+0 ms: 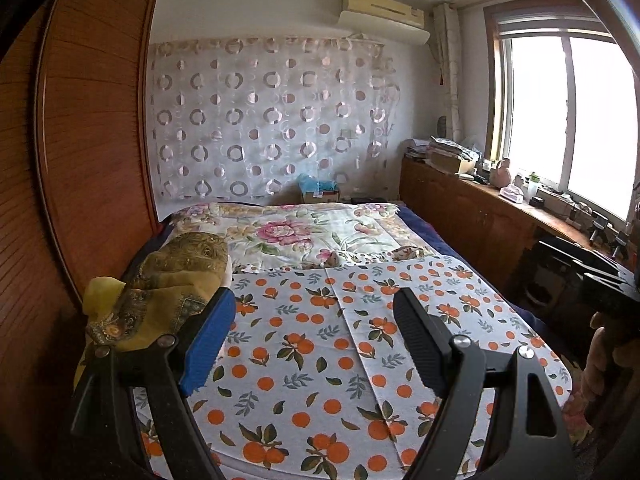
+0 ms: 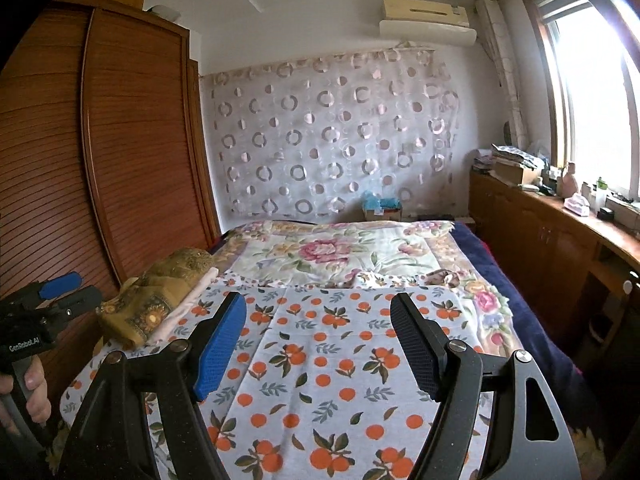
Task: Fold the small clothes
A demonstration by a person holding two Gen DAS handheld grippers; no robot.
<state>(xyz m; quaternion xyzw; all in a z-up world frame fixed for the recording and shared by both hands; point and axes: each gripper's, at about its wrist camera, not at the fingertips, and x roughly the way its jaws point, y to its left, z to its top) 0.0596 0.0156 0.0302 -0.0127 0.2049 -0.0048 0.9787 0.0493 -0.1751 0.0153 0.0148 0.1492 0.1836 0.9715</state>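
Open room is offered over the flat orange-print cloth [image 2: 320,360] spread across the bed [image 2: 520,280]. The left edge is crowded by a heap of yellow-brown folded clothes [image 2: 160,300], hemmed in by the wardrobe [image 2: 120,160]. The right side is bounded by a cluttered wooden counter [image 2: 560,232], seemingly across a narrow aisle.

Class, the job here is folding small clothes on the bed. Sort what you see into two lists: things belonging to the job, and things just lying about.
Job:
orange-print white cloth
folded mustard-yellow patterned garments
left gripper
right gripper

Lying about:
pink tissue box
cardboard box with blue bag
stacked papers
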